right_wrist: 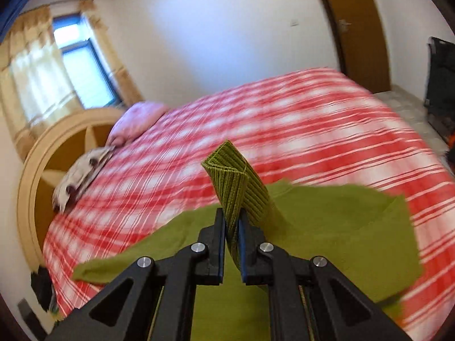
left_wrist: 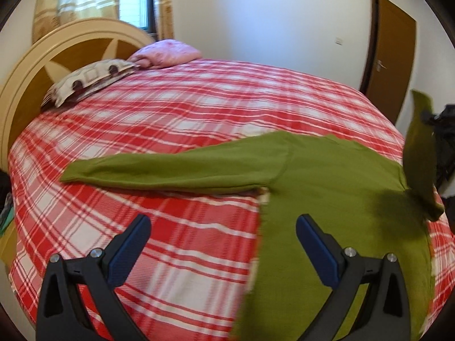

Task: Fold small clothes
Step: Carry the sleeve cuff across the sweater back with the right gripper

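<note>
Right hand-held gripper [right_wrist: 232, 228] pinches 1 cuff [right_wrist: 227, 176] of seemingly 1 green sweater [left_wrist: 327, 176].

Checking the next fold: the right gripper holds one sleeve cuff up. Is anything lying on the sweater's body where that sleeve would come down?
Nothing visible does. The right gripper is shut on the ribbed cuff, and the green sweater lies bare on the plaid bedspread. The open left gripper hovers at its near edge.
</note>
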The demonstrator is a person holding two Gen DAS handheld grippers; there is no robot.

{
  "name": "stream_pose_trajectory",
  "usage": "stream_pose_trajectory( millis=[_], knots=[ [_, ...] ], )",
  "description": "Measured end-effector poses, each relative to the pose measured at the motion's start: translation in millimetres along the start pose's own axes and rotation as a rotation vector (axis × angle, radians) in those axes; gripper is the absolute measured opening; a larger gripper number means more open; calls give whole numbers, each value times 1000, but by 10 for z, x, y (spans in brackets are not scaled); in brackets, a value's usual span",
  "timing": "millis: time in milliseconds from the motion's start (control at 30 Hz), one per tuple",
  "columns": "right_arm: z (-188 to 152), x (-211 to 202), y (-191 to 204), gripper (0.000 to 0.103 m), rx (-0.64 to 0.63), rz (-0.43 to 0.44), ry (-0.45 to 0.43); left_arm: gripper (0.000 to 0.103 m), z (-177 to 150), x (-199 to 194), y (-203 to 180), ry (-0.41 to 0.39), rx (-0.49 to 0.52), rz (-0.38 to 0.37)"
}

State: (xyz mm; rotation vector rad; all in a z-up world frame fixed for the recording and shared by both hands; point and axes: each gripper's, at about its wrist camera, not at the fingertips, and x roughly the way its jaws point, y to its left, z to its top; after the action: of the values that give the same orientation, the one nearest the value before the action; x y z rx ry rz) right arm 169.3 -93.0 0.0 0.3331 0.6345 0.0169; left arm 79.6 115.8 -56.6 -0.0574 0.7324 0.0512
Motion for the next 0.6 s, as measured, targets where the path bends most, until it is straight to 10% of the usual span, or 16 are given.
stream_pose_trajectory(
  millis=[600],
  knots=[
    [-932, 1433, 751, 15, -72, 83, 279, 103, -63, 353, 611, 29, -66, 71]
  ],
)
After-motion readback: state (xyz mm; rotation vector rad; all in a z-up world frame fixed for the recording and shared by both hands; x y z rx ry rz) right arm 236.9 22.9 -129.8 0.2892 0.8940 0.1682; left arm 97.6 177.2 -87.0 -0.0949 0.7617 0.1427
